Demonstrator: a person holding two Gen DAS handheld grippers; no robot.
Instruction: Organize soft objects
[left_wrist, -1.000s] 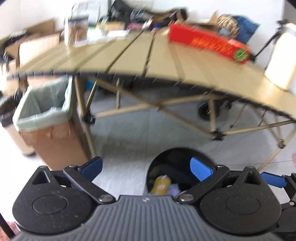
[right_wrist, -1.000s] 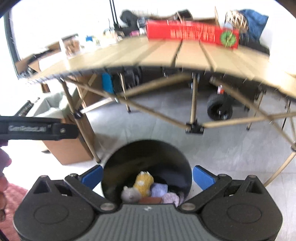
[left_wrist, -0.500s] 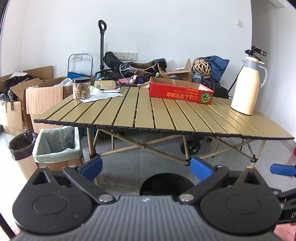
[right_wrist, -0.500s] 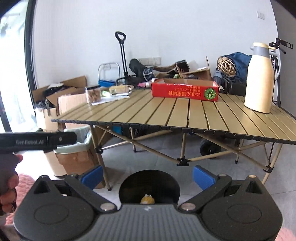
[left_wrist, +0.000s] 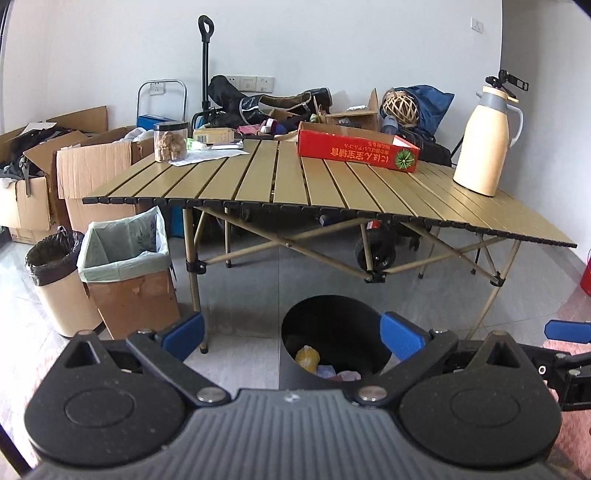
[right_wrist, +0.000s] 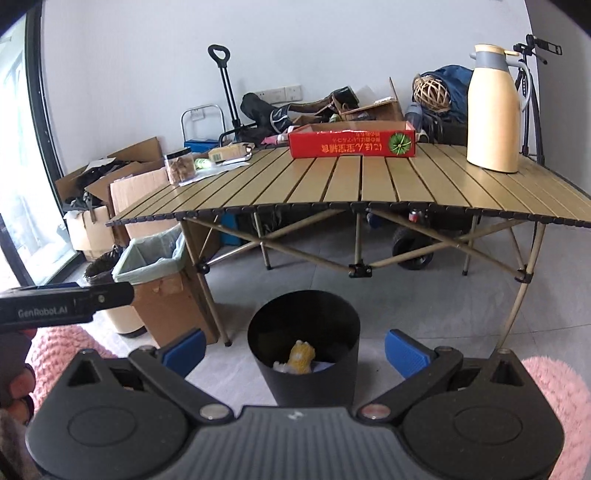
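**Both jaws released above the black bin of soft toys**

Your left gripper (left_wrist: 291, 332) has its jaws spread wide with nothing between the blue pads. Your right gripper (right_wrist: 293, 349) is the same: jaws released and empty. Both point forward over the floor, with the black bin (right_wrist: 303, 332) standing just beyond them, near you and in front of the tabletop's near edge.

The soft toys sit inside that bin. From the right wrist view you see a yellow plush (right_wrist: 301, 356) upright in the middle, with a pale toy just to its left; the rest is too hidden to tell apart. From the left wrist view the yellow plush (left_wrist: 307, 357) lies at the bin's (left_wrist: 332, 325) left inner side, with pale purple and pink soft things just right of it.

Beyond the bin, the slatted tabletop (left_wrist: 314, 184) carries a red box (left_wrist: 356, 149) at the far middle, a cream thermos jug (left_wrist: 484, 147) on the right, and a clear jar (left_wrist: 170, 141) on the far left.

On the floor left of the tabletop stands a cardboard box lined with a pale green bag (left_wrist: 125, 269), and a round bin with a black liner (left_wrist: 55, 280) is just left of that. A pink fluffy rug (right_wrist: 554, 398) lies under your right gripper.
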